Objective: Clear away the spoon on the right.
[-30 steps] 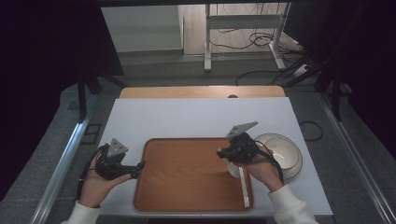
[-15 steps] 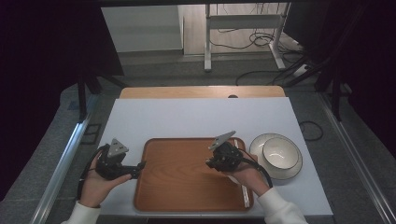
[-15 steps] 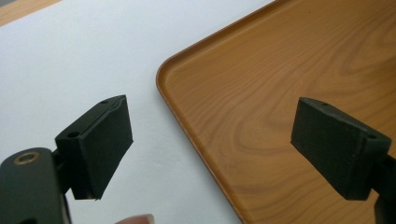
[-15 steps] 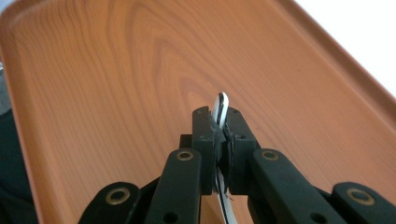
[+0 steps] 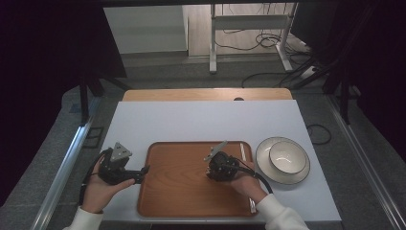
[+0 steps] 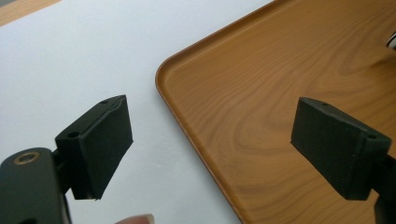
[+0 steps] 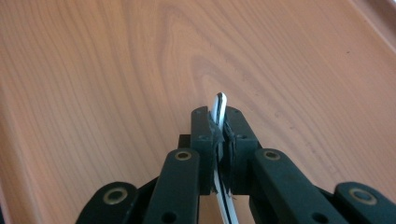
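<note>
High view above table looking forward-down, both gripper views close, sharing wooden tray [image 5: 182, 191].

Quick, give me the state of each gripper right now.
Left gripper: open, holding nothing, at the wooden tray's corner.
Right gripper: closed on a thin white, dark-edged rim, over the tray.

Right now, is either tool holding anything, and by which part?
The right tool is shut on the rim of a thin white dish, held edge-on over the wooden tray. The left tool is open and holds nothing.
</note>
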{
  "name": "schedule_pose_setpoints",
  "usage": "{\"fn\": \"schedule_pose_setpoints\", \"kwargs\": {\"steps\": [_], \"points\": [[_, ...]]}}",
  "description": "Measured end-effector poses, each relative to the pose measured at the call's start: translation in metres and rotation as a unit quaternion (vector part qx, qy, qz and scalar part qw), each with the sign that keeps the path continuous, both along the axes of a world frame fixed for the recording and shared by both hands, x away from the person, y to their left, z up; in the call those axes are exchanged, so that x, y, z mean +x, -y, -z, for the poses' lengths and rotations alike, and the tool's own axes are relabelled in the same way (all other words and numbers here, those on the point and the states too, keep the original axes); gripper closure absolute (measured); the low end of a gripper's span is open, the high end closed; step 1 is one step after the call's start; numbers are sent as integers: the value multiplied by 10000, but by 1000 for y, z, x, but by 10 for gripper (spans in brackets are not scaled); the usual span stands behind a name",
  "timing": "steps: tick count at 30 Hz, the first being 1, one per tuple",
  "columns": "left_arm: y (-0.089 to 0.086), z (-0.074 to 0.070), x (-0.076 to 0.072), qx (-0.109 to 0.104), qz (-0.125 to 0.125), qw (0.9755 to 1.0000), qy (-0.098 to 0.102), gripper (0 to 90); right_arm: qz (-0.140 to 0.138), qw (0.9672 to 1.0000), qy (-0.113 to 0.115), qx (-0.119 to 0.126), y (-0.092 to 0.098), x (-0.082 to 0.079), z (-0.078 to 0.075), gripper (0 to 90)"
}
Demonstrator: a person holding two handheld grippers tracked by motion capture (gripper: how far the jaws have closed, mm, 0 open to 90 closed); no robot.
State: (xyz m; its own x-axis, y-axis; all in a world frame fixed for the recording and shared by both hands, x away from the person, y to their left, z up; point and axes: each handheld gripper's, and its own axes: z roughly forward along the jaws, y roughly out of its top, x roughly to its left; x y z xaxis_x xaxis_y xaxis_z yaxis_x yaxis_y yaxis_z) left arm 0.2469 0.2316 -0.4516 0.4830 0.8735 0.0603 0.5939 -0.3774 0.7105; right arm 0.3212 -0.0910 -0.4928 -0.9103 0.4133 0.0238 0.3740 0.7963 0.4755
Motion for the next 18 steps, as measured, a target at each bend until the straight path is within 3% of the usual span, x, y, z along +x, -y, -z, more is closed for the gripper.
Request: {"fn": "schedule_pose_setpoints", "kwargs": {"steps": [11,18], "points": [[0,0,0,8,9,10000,-7,122,-16,9999,-96,-127,-5,0,8,819],[0,1,0,8,2,10000,-10,123,11,9998,-140,-130,-5,0,9,760]]}}
